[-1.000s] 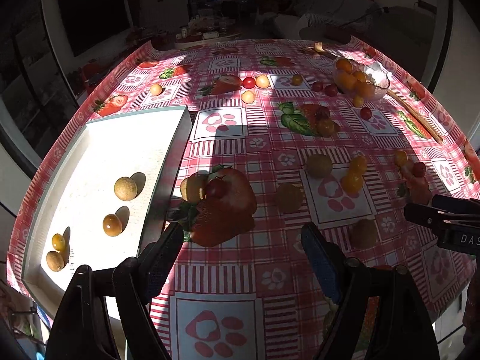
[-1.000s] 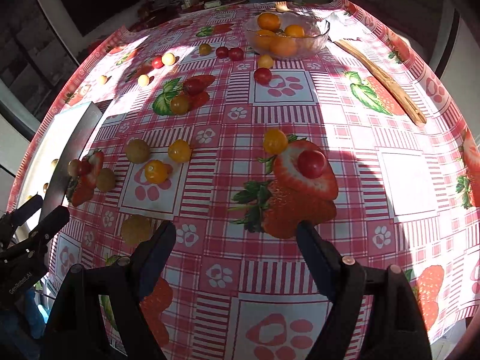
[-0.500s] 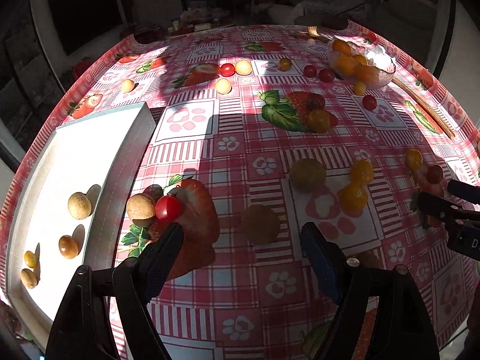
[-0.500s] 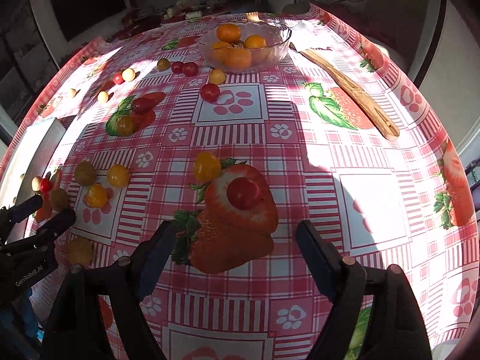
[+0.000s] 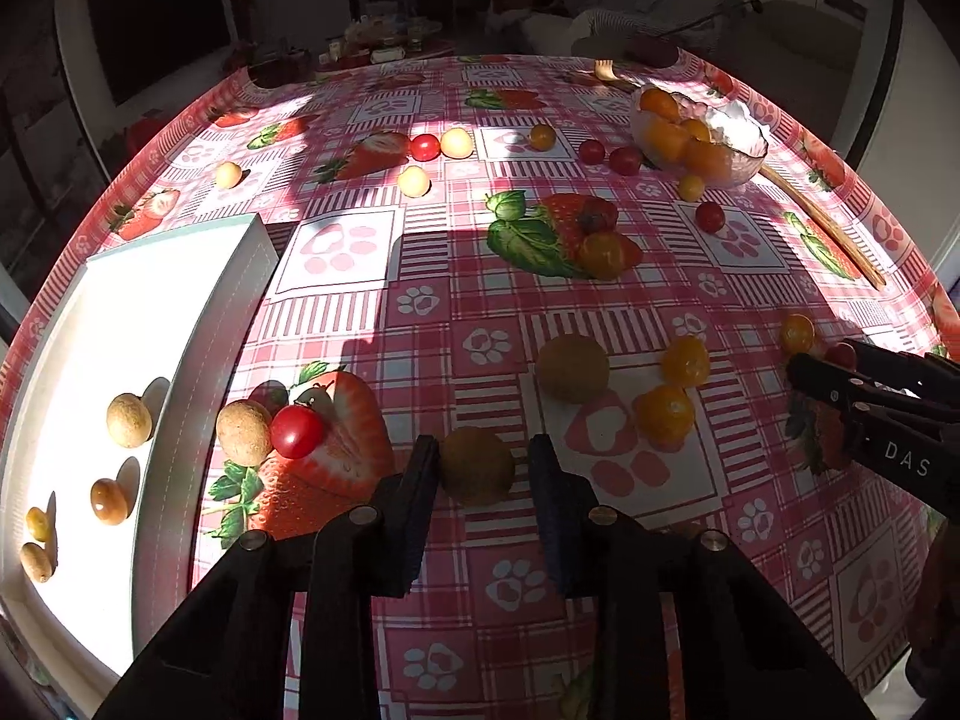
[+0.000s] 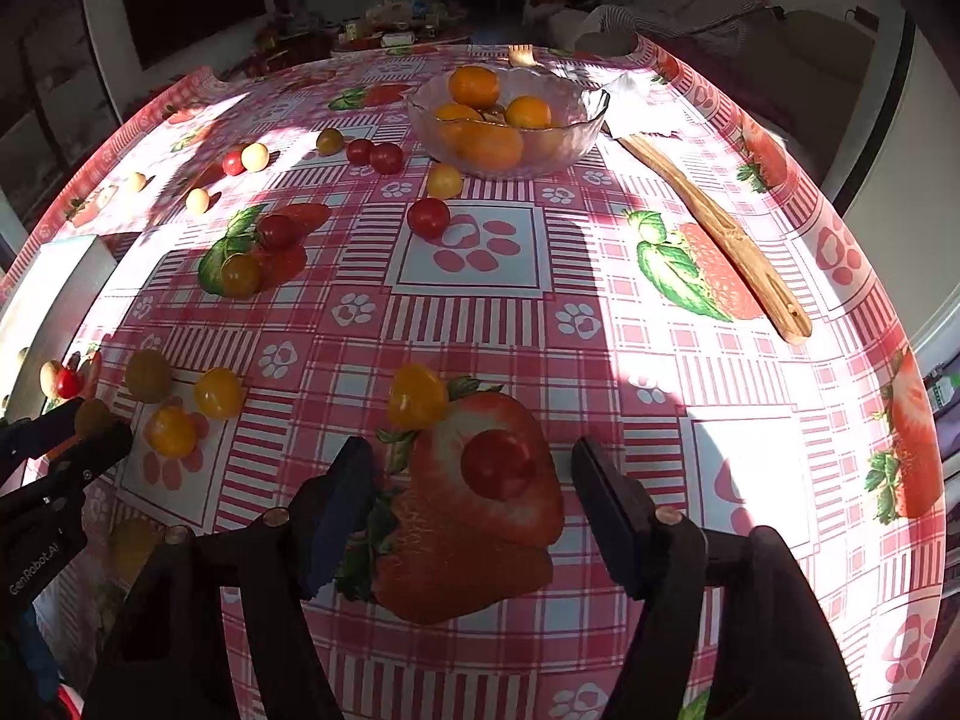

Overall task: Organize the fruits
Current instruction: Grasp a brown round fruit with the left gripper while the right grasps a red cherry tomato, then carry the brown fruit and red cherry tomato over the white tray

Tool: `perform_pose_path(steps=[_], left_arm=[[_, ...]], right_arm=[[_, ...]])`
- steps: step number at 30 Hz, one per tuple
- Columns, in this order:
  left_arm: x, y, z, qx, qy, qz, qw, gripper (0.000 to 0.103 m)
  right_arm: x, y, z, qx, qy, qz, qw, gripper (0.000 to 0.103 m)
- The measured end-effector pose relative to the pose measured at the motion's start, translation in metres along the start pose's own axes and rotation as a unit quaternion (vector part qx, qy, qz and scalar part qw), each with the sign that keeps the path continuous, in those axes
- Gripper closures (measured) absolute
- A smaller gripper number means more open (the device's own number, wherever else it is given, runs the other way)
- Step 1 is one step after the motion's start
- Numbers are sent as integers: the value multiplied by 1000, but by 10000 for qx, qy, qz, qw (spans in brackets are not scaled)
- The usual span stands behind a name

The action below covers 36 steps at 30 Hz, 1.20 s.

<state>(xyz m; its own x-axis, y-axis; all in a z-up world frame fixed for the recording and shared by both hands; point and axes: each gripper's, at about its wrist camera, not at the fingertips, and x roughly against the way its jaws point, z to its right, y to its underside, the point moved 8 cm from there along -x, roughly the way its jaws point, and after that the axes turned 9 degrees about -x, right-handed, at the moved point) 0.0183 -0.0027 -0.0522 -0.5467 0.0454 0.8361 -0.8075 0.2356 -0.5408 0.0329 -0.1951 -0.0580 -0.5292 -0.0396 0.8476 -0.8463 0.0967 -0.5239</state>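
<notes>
My left gripper [image 5: 480, 468] has its jaws narrowed around a brown longan [image 5: 477, 466] on the tablecloth; small gaps show at both pads. My right gripper [image 6: 474, 480] is open around a red cherry tomato [image 6: 497, 464], with a yellow tomato [image 6: 417, 395] just beyond its left finger. The white tray [image 5: 198, 324] at the left holds several longans and small fruits [image 5: 128, 420]. A glass bowl [image 6: 576, 132] at the back holds oranges. Longans, red tomatoes and yellow tomatoes lie scattered over the table.
A wooden spatula [image 6: 714, 228] lies right of the bowl. Another longan [image 5: 243, 432] and a red tomato [image 5: 297, 432] sit beside the tray wall. The right gripper shows at the right edge of the left wrist view [image 5: 804, 369].
My left gripper moved forward and narrowed from wide open around the brown longan. My right gripper moved forward so the red tomato now lies between its open fingers.
</notes>
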Motion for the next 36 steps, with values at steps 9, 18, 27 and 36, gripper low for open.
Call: perform_pose_path(steps=[9,18,27,36], left_arm=[[15,4,-5,181,118,103,9997,77],[41,5,-23,308,66,303,9990,77],[65,13,-55,453,-93,455,9979,77],[78,32,-107,790,-418,501,9947,77]], right_arm=[[7,-1,-1,-314,-612,-185,9975,78],[28,3,-21,-294,-942,-218,9949,78],[42,0,-63,-7,-1189,-218,9927,78],[54,-2,-116,378,-1455,-242,9883,78]])
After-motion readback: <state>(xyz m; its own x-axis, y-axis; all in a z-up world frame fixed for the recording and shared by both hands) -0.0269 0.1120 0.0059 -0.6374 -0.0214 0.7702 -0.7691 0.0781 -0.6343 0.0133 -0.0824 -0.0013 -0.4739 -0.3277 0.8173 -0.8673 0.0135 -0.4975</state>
